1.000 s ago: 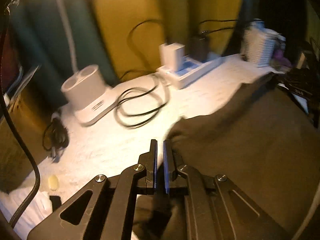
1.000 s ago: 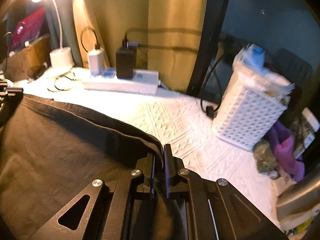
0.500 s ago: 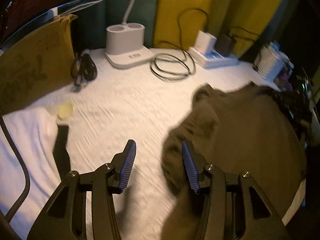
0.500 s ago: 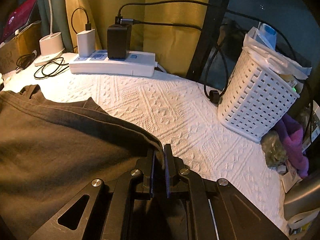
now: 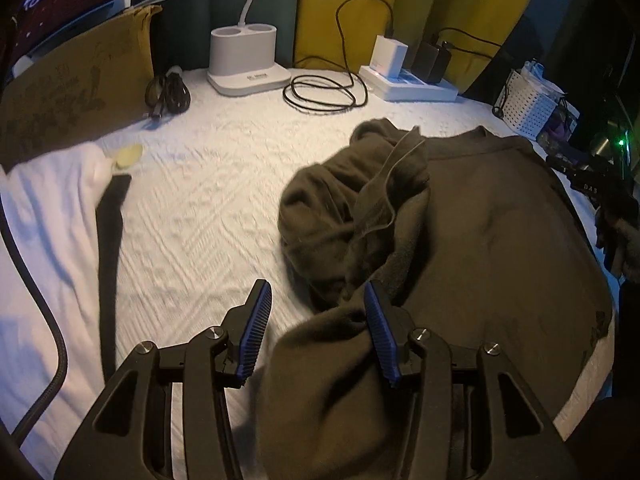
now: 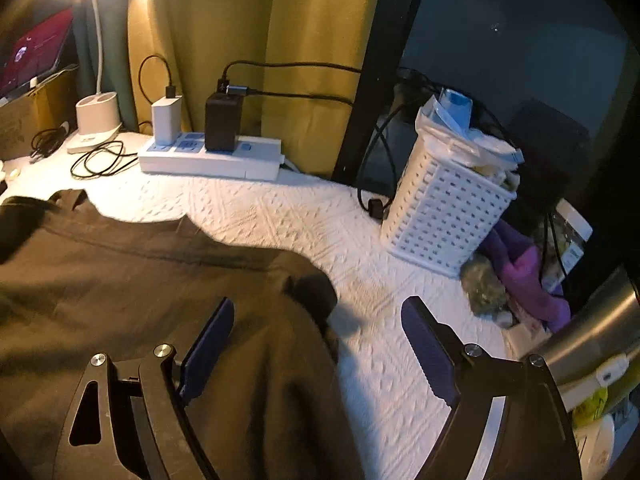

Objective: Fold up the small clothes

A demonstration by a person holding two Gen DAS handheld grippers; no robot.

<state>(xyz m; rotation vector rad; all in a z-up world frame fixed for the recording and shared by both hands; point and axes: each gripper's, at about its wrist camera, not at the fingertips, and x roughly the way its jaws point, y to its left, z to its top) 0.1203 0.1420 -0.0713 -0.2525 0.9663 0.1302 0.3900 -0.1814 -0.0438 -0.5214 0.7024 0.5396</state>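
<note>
Left wrist: garment lies loose between parted jaws.

Left tool: black angular linkage arms with silver screws, ribbed blue pads. Right tool: same black frame, silver screws, blue pads, triangular cutouts.

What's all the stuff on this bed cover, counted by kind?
Garments: 1, the dark shirt
Chargers: 2, white charger, black charger
Power strips: 1, power strip
Baskets: 1, basket
Lamp bases: 1, lamp base
Loose cable coils: 2, coil, bundle
Total: 8
</note>
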